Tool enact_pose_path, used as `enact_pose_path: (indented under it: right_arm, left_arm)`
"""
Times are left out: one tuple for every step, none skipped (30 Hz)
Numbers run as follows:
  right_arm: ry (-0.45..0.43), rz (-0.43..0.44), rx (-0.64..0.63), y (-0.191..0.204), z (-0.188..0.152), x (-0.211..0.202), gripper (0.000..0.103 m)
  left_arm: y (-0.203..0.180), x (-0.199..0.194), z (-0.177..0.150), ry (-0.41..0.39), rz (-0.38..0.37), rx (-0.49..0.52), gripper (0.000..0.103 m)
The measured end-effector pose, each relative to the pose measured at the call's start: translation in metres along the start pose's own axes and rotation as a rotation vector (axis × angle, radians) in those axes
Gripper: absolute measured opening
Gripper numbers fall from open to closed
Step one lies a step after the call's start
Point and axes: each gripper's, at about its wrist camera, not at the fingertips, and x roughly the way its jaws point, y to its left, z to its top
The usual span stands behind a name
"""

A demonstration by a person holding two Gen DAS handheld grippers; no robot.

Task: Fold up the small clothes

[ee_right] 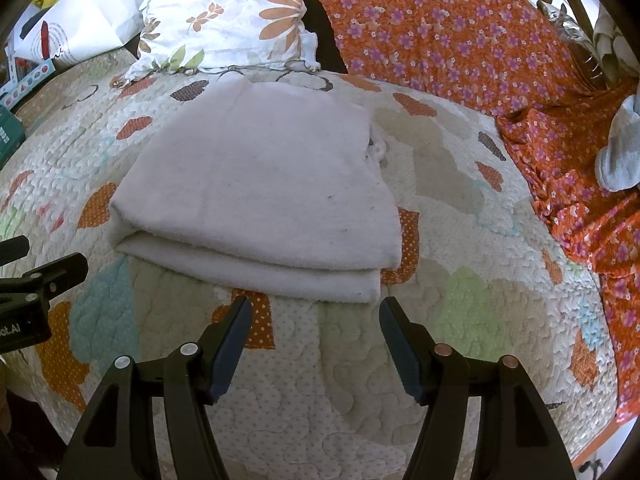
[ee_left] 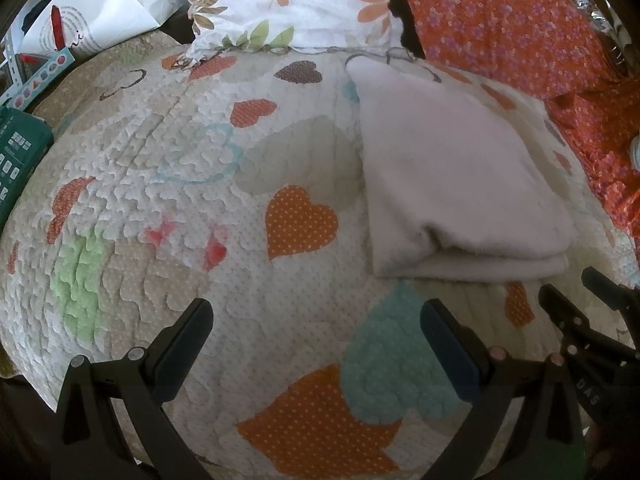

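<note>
A pale pinkish-white cloth (ee_right: 260, 184) lies folded in layers on the heart-patterned quilt (ee_right: 312, 380). It also shows in the left wrist view (ee_left: 452, 176), to the right of centre. My right gripper (ee_right: 315, 308) is open and empty, just in front of the cloth's near folded edge, not touching it. My left gripper (ee_left: 316, 310) is open and empty over the bare quilt (ee_left: 180, 152), to the left of the cloth. The right gripper's fingers (ee_left: 560, 300) show at the right edge of the left wrist view.
A floral pillow (ee_right: 228, 16) and an orange flowered sheet (ee_right: 460, 28) lie at the back. A grey sock (ee_right: 620, 156) rests on the sheet at right. A white paper bag (ee_left: 92, 12) and a green box (ee_left: 20, 156) sit at the left.
</note>
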Motion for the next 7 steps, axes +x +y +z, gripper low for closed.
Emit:
enact_pose_path:
  right_arm:
    - [-0.001, 0.001, 0.001, 0.0000, 0.0000, 0.0000, 0.070]
    - [0.000, 0.002, 0.000, -0.0001, 0.0001, 0.0001, 0.070]
    - [0.000, 0.002, 0.000, 0.0000, 0.0001, 0.0002, 0.070]
    - [0.001, 0.002, -0.001, 0.0004, 0.0000, 0.0002, 0.070]
    - [0.002, 0.003, -0.001, 0.0010, 0.0001, 0.0003, 0.070]
    - [0.004, 0.005, -0.002, 0.0015, 0.0000, 0.0005, 0.070]
    - [0.006, 0.007, -0.002, 0.0021, 0.0003, 0.0007, 0.070]
  left_arm:
    - [-0.0001, 0.0000, -0.0002, -0.001, -0.001, 0.001, 0.103]
    - [-0.0004, 0.0002, -0.0002, -0.003, 0.000, 0.003, 0.103]
    - [-0.0010, 0.0002, -0.0004, -0.007, 0.003, 0.008, 0.103]
    - [-0.0013, 0.0004, -0.0003, -0.010, 0.005, 0.013, 0.103]
    - [-0.0014, 0.0003, -0.0005, -0.012, 0.007, 0.018, 0.103]
    - [-0.0016, 0.0000, -0.0003, -0.014, 0.006, 0.020, 0.103]
    - [-0.0012, -0.0001, 0.0001, -0.013, 0.005, 0.020, 0.103]
